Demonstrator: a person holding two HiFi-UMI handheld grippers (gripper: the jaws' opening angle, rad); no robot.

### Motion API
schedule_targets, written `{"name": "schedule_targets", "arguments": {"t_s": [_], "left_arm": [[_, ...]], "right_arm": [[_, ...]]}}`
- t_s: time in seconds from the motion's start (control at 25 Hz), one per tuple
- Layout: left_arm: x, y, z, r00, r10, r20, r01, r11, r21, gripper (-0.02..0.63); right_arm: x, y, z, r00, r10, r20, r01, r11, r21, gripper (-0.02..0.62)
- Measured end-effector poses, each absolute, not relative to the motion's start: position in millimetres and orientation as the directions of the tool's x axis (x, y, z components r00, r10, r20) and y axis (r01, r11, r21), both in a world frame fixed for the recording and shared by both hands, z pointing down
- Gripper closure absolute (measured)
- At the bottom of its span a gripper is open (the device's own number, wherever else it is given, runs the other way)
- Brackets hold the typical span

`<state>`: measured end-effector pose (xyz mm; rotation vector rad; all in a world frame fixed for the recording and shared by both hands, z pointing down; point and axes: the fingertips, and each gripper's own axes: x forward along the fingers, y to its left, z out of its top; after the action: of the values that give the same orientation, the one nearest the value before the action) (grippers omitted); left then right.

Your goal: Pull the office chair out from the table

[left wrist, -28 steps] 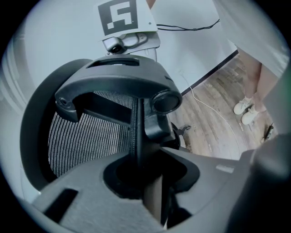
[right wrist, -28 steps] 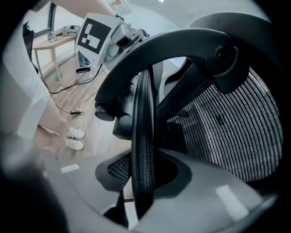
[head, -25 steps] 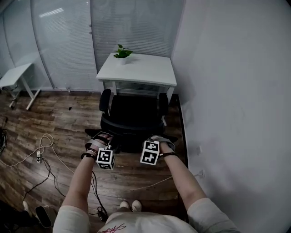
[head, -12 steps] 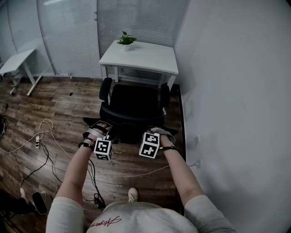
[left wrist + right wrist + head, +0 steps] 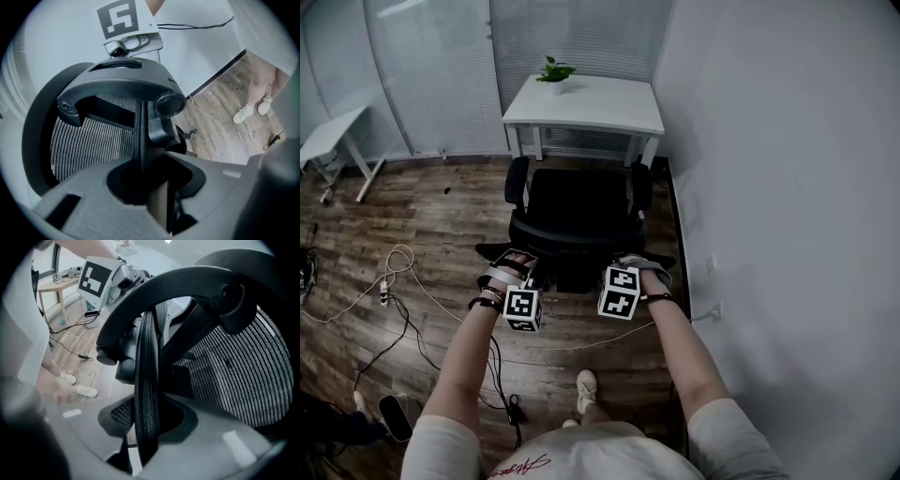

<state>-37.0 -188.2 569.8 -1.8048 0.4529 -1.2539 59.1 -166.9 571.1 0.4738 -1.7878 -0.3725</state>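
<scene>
The black office chair [image 5: 577, 211] stands in front of the white table [image 5: 581, 105], its mesh back toward me. My left gripper [image 5: 526, 272] is shut on the left part of the backrest's top rim, my right gripper [image 5: 624, 264] on the right part. In the left gripper view the thin black rim [image 5: 140, 140] runs upright between the jaws of the left gripper [image 5: 151, 187], with the mesh back [image 5: 89, 145] behind. The right gripper view shows the right gripper [image 5: 147, 427] with its jaws closed on the mesh-covered rim [image 5: 146, 380].
A small potted plant [image 5: 553, 70] sits at the table's back edge. The white wall [image 5: 769, 187] runs close along the chair's right side. Cables [image 5: 394, 281] lie on the wood floor at left, and a second white table [image 5: 333, 141] stands far left. My shoe [image 5: 587, 386] is behind the chair.
The chair has rolled back from the table with both grippers on its rim, and the gap to the table's front edge is wider. I have stepped back.
</scene>
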Motion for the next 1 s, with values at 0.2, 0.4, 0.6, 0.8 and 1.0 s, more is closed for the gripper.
{"name": "schedule_targets", "arguments": {"t_s": [0.2,0.4,0.6,0.8,1.0], "left_arm": [[-41.1,-169.3,576.9,0.427,-0.691,0.583,0.185,-0.565,-0.804,0.502],[-47.1,-149.9,574.9,0.433,-0.696,0.573,0.186,-0.554,-0.812,0.502],[-52.7,-127.7,577.9,0.435,-0.693,0.575,0.185,-0.556,-0.810,0.502],[-55.0,-113.5,576.8,0.438,-0.693,0.573,0.188,-0.553,-0.812,0.502],[-56.0,-98.3,574.5,0.446,-0.691,0.569,0.190,-0.548,-0.815,0.502]], "right_arm": [[54.5,-147.5,573.9,-0.231,-0.499,0.835,-0.137,0.866,0.480,0.485],[48.1,-127.5,573.6,-0.229,-0.501,0.835,-0.139,0.866,0.481,0.485],[43.6,-104.8,576.7,-0.222,-0.503,0.835,-0.141,0.864,0.483,0.485],[42.5,-89.4,578.6,-0.214,-0.505,0.836,-0.139,0.863,0.486,0.485],[40.2,-75.3,579.4,-0.211,-0.526,0.824,-0.129,0.850,0.510,0.488]]}}
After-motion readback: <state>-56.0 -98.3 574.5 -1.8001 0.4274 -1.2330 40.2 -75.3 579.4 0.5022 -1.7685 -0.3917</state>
